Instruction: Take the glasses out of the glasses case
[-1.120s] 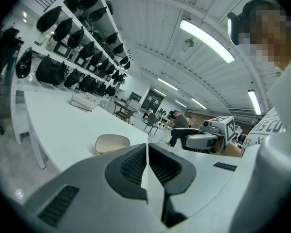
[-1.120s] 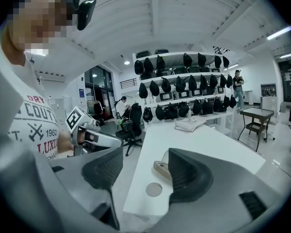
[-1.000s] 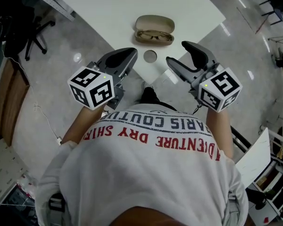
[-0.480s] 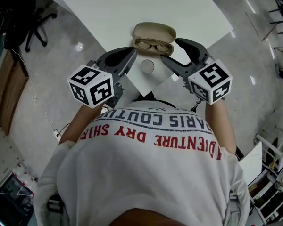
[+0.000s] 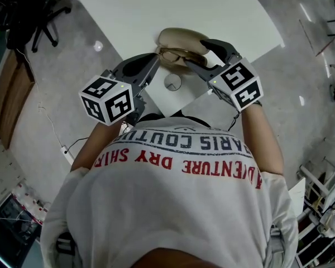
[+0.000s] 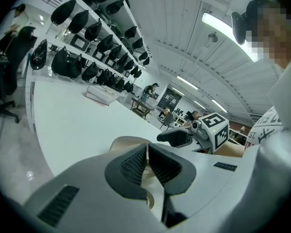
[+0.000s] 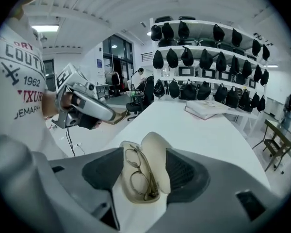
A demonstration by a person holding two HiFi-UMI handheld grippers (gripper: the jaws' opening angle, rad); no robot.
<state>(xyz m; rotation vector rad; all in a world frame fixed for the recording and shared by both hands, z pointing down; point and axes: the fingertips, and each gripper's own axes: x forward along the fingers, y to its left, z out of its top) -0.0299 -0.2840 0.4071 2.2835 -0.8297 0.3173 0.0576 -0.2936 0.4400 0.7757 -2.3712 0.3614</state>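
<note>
Two grippers work at the near edge of a white table, both close to the open glasses case.
The right gripper has its jaws wide apart, and the case lies between them on the table with the glasses still inside. The left gripper has its jaws together with nothing in them, just left of the case. The floor is grey and shiny. Shelves of dark bags line the far wall, and a flat white box lies farther along the table.
</note>
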